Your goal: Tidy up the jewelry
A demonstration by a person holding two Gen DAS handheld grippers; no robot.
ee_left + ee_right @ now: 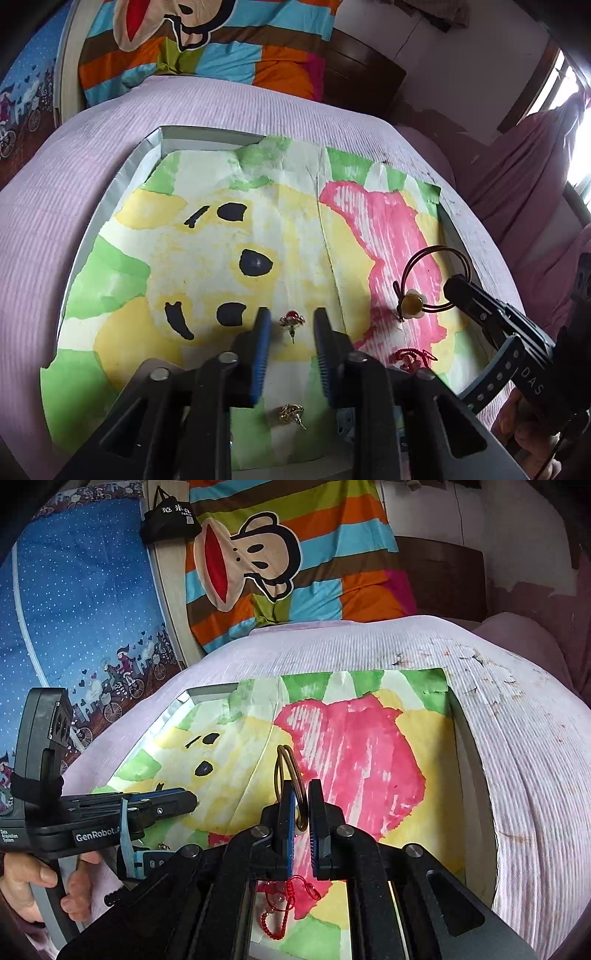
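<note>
Each camera sits just behind its own tongs, looking forward and down, close over a painted sheet (229,236) in a tray (110,184) on the bed. Both views share that sheet, and each catches the other tongs at its edge.

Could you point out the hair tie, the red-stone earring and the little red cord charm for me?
Hair tie (412,304): left wrist view, on its amber flower bead.
Red-stone earring (291,318): left wrist view, on its gold setting, between the open blue fingers.
Red cord charm (286,910): right wrist view, on its knotted cord.
</note>
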